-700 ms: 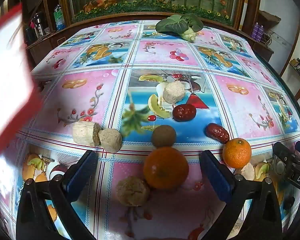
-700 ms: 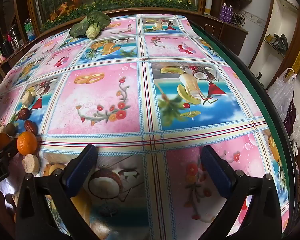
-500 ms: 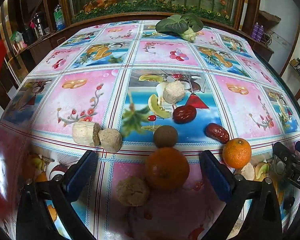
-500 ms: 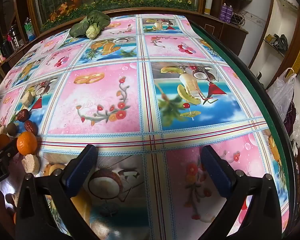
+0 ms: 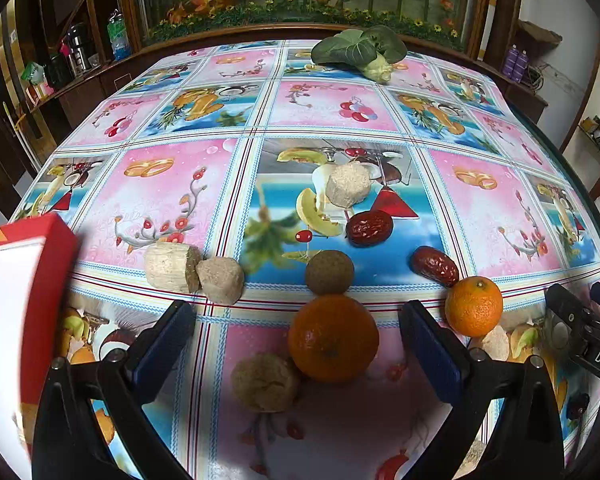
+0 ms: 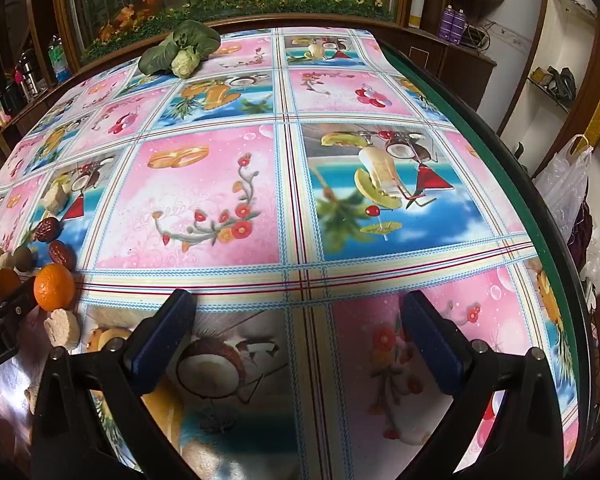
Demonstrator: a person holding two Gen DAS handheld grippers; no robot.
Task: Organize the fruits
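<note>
My left gripper (image 5: 296, 340) is open over the table, with a large orange (image 5: 333, 339) between its fingers and a round beige cake (image 5: 265, 382) beside it. Ahead lie a brown kiwi-like fruit (image 5: 329, 272), two red dates (image 5: 369, 228) (image 5: 435, 266), a small orange (image 5: 473, 306) and several beige cakes (image 5: 348, 185) (image 5: 172, 266). A red and white box (image 5: 18, 312) stands blurred at the left edge. My right gripper (image 6: 296, 340) is open and empty over bare tablecloth. The fruit cluster, with the small orange (image 6: 54, 286), shows at its far left.
A leafy green vegetable (image 5: 360, 50) lies at the far end of the table. The table's green rim (image 6: 512, 184) runs along the right. A plastic bag (image 6: 566, 184) hangs beyond it. Wooden cabinets surround the table.
The red and white box swept out of the left wrist view to the left, then came back in at the lower left. Both grippers and the fruits stayed still.
</note>
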